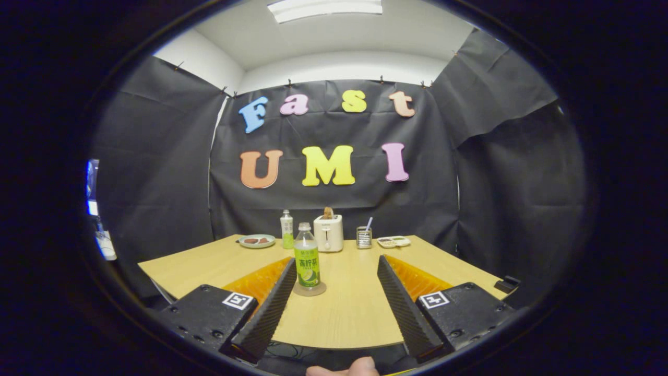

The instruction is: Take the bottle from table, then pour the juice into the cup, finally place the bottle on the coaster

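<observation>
A clear bottle (307, 256) with a green label and white cap stands upright on a round coaster (309, 289) on the wooden table (344, 308). It is just ahead of my gripper (336, 258), close to the left fingertip (290, 262) and apart from it. The fingers are spread wide and open, with nothing between them. I cannot pick out a cup for certain.
At the table's far edge stand a plate of food (256, 241), a second smaller bottle (286, 229), a white toaster (328, 233), a metal holder with a straw (364, 236) and a small dish (394, 241). A dark object (507, 284) lies at the right edge.
</observation>
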Available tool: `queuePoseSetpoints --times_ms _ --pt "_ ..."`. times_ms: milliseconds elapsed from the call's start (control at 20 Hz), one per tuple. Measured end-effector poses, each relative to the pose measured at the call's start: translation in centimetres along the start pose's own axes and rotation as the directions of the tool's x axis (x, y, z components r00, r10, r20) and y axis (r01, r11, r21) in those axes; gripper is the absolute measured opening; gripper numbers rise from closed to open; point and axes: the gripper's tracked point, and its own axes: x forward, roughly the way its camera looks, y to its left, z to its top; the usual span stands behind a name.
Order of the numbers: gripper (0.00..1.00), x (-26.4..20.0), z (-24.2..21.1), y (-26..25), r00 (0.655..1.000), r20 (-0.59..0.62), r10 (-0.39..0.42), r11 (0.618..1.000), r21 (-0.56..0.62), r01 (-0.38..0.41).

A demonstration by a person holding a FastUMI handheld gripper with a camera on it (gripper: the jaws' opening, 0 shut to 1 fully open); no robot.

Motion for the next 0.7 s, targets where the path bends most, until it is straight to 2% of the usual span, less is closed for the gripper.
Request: queuePoseSetpoints --times_ms 150,700 --pt "0.99 0.0 0.0 -0.2 1.000 0.006 -0.030 0.999 -0.016 0.030" --pt "1.00 1.0 -0.4 1.7 0.998 0.005 -0.061 0.996 -0.069 0.061"
